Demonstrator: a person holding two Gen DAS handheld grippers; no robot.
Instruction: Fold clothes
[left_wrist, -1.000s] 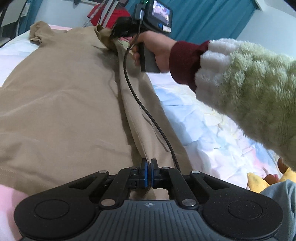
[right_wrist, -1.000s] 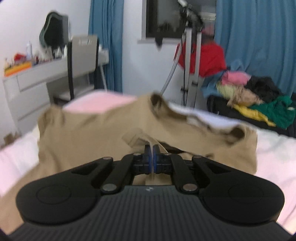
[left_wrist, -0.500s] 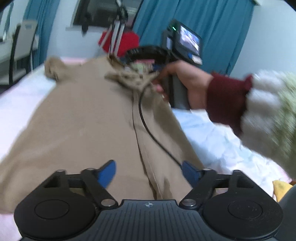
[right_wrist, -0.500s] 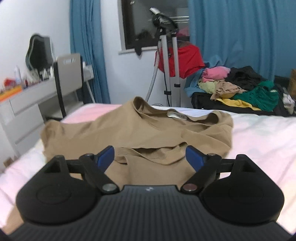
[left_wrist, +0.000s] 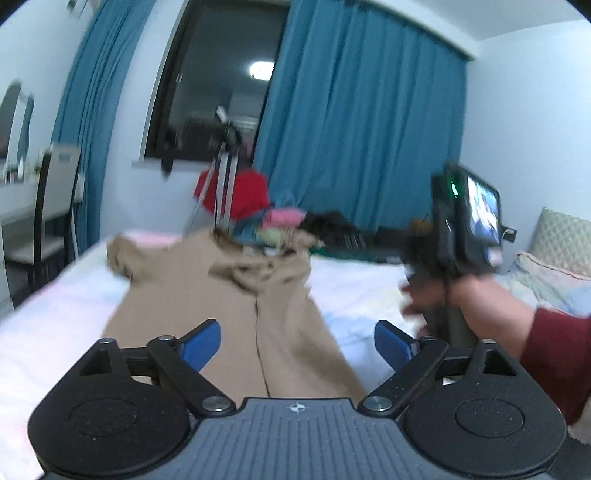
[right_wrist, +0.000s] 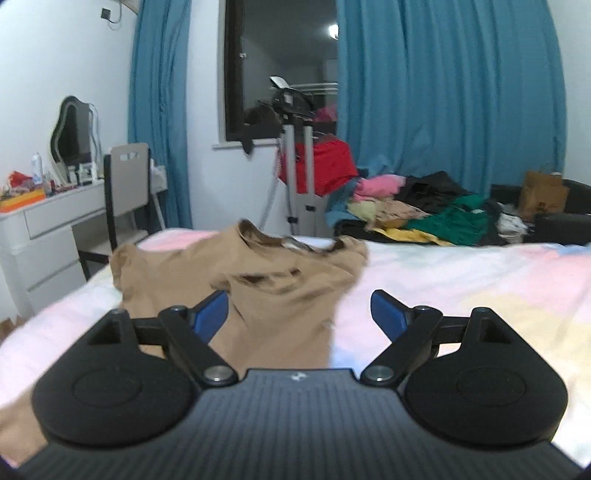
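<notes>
A tan shirt (left_wrist: 221, 314) lies on the bed (left_wrist: 362, 288), its right side folded in along a lengthwise crease and a sleeve bunched near the collar. My left gripper (left_wrist: 297, 341) hovers above the shirt's lower part; its jaws are opening and nothing is between them. In the right wrist view the shirt (right_wrist: 280, 291) lies ahead and to the left. My right gripper (right_wrist: 300, 314) is open and empty, above the shirt's right edge and the pastel sheet (right_wrist: 461, 288). A hand in a dark red sleeve (left_wrist: 480, 306) holds the right gripper's handle, to the right of the shirt.
A pile of mixed clothes (right_wrist: 424, 210) lies beyond the bed's far edge, next to a metal stand with a red garment (right_wrist: 325, 166). A chair (right_wrist: 127, 177) and a white dresser (right_wrist: 44, 214) stand at the left. A pillow (left_wrist: 561, 243) sits at the right.
Both grippers were shut on the shirt's fabric a second ago and now stand open and empty. The left has risen. The right has swung off to the shirt's right side.
</notes>
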